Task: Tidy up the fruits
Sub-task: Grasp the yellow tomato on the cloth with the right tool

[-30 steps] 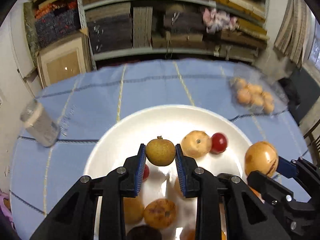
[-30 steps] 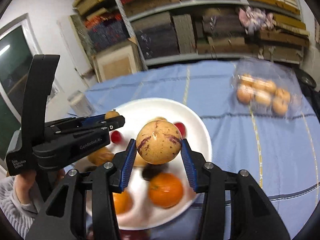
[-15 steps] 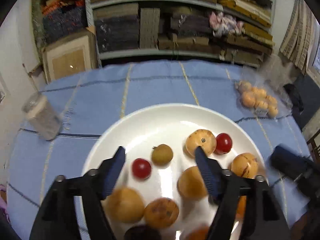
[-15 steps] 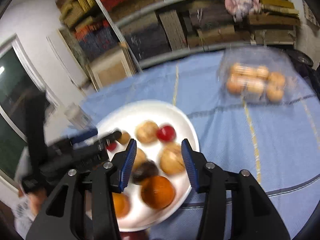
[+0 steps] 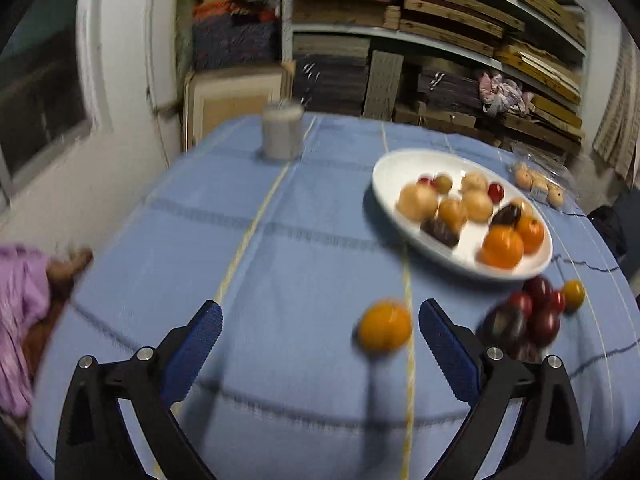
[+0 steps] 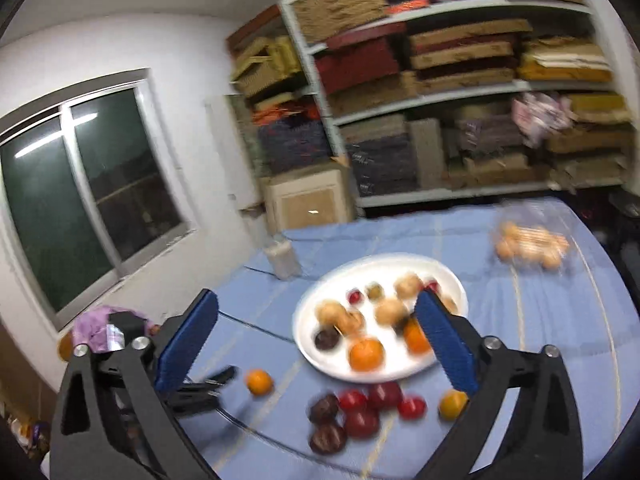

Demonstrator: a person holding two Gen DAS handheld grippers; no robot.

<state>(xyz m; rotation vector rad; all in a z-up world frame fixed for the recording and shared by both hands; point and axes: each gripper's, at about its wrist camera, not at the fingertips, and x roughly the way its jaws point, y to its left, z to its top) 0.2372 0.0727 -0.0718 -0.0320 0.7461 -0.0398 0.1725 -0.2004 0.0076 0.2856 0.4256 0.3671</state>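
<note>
In the left wrist view, a loose orange [image 5: 385, 325] lies on the blue tablecloth [image 5: 280, 240] low in the frame, just inside the right pad of the left gripper [image 5: 318, 346], whose jaws are opening, nothing between them pinched. The white plate [image 5: 384, 172] of fruit sits upper right; dark plums [image 5: 520, 320] crowd the right. The right gripper [image 6: 316, 342] is opening too, empty.
</note>
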